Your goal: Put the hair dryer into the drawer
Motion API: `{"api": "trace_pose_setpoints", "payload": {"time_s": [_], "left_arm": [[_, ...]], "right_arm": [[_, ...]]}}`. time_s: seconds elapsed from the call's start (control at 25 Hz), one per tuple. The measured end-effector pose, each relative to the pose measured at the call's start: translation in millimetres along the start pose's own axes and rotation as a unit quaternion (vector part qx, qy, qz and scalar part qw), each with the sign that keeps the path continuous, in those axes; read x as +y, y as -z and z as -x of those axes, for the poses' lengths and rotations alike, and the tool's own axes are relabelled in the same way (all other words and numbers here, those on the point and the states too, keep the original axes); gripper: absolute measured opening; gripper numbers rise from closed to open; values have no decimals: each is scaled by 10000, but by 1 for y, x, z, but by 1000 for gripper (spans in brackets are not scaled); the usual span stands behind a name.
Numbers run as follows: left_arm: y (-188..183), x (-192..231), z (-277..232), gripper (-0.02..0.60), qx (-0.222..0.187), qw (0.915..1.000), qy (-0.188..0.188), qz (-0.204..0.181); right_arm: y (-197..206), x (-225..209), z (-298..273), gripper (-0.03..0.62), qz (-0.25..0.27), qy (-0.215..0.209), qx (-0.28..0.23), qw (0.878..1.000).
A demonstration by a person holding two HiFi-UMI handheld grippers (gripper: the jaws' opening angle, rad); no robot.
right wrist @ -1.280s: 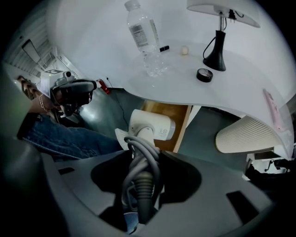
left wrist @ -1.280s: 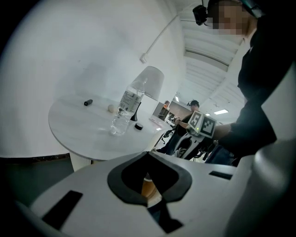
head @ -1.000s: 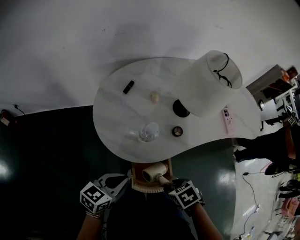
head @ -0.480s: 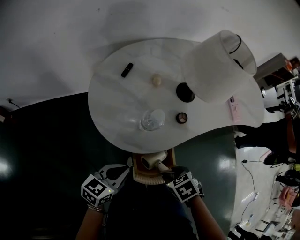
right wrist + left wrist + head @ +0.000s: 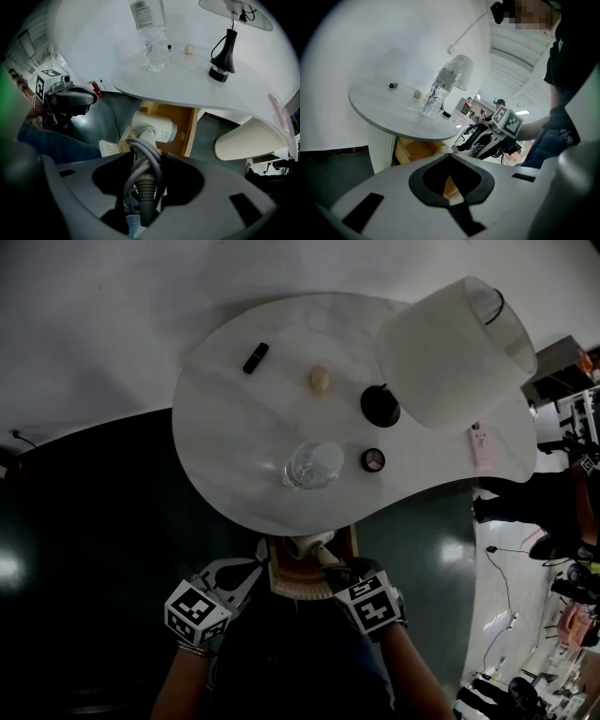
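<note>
One dryer (image 5: 154,130) hangs over the open drawer (image 5: 185,117), just below the front edge of the desk (image 5: 187,89). No view shows whether it touches the wooden floor yet. Its handle, with the cord coiled round it, is clamped between the jaws of the right gripper (image 5: 147,159), which stand wide around that bundle and point steeply down. The step in hand looks like the lowering and release. To do it well, the dryer's body should rest on the drawer floor, clear of the side walls and the desk rim above, before the jaws let go, since a drop from height could knock it about. The coiled cord looks springy and might snag a jaw, so the gripper is best drawn straight back along the handle. The left gripper (image 5: 450,161), jaws together with nothing between them, sits near the drawer's left side, well placed to push it closed afterwards. The bottle (image 5: 152,33) and lamp (image 5: 222,56) on the desk are well apart from this work.
</note>
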State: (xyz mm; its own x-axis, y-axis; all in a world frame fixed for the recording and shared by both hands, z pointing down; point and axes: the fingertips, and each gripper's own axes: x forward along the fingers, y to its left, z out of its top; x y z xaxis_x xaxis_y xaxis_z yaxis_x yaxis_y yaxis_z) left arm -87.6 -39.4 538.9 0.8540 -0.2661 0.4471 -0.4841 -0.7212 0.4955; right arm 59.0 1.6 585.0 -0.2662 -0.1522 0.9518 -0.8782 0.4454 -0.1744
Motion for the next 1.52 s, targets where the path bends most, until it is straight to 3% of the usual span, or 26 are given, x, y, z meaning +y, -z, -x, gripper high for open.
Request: {"api": "trace_pose_setpoints", "payload": {"time_s": [0.44,1.52], "left_arm": [[3,10,-19,8,35,9998,-16,183],[36,24,-26,8,97,9987,-124,481]], "right_arm": [[-17,-25,-17,207,-187,124,-310,9993],[-29,-20,-59,207,-533,343,-411,9971]]}}
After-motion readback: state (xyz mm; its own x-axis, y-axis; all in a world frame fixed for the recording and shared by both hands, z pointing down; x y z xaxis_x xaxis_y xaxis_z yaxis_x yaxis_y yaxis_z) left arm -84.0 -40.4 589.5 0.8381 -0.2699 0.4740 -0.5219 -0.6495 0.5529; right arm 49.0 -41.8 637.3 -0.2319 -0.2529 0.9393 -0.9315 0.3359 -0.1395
